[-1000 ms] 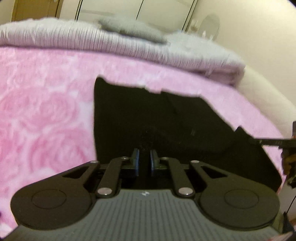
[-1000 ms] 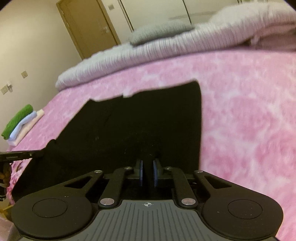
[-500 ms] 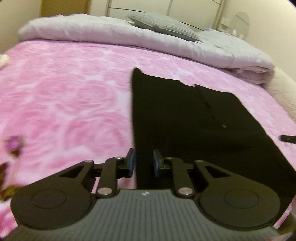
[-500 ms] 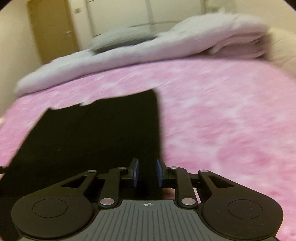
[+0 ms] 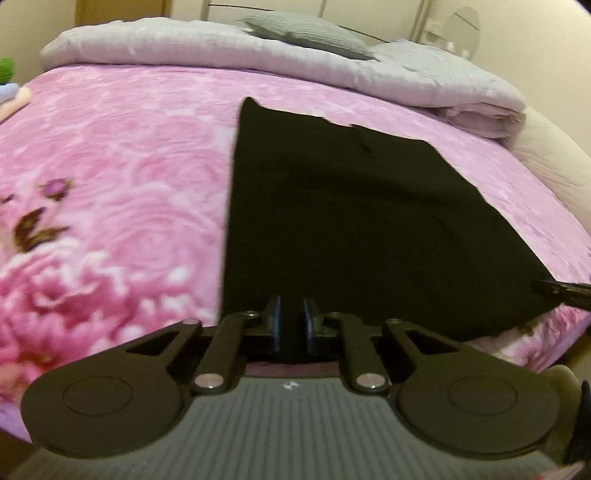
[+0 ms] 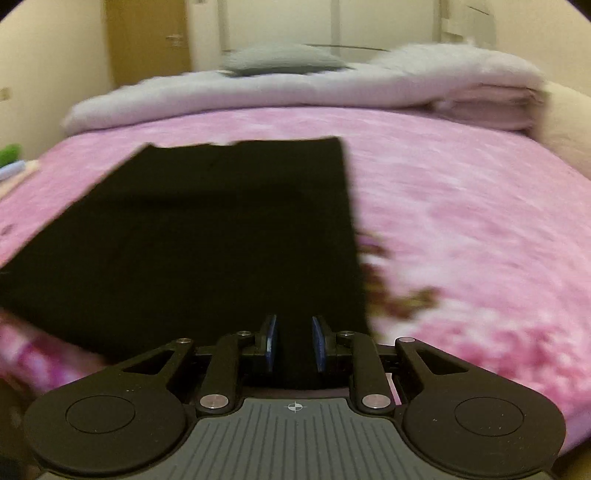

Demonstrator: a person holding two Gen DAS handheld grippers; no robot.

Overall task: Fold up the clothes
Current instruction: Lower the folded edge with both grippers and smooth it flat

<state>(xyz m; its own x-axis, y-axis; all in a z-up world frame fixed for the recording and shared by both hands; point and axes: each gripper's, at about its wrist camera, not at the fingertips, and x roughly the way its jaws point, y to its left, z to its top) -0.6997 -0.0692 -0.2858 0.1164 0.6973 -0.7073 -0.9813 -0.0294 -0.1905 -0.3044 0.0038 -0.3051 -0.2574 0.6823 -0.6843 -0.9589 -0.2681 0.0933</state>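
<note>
A black garment lies spread flat on the pink rose-patterned bedspread; it also fills the left middle of the right wrist view. My left gripper is open, its jaws a little apart over the garment's near left corner. My right gripper is open over the garment's near right corner. The tip of the right gripper shows at the right edge of the left wrist view.
A rolled grey-lilac duvet and a grey pillow lie at the head of the bed. Folded green and pale cloths sit at the bed's left edge. A door and wardrobes stand behind.
Both grippers, shut on the garment's near edge a second ago, have opened and let it go. The garment now lies flat. Both grippers have drawn back toward the foot of the bed.
</note>
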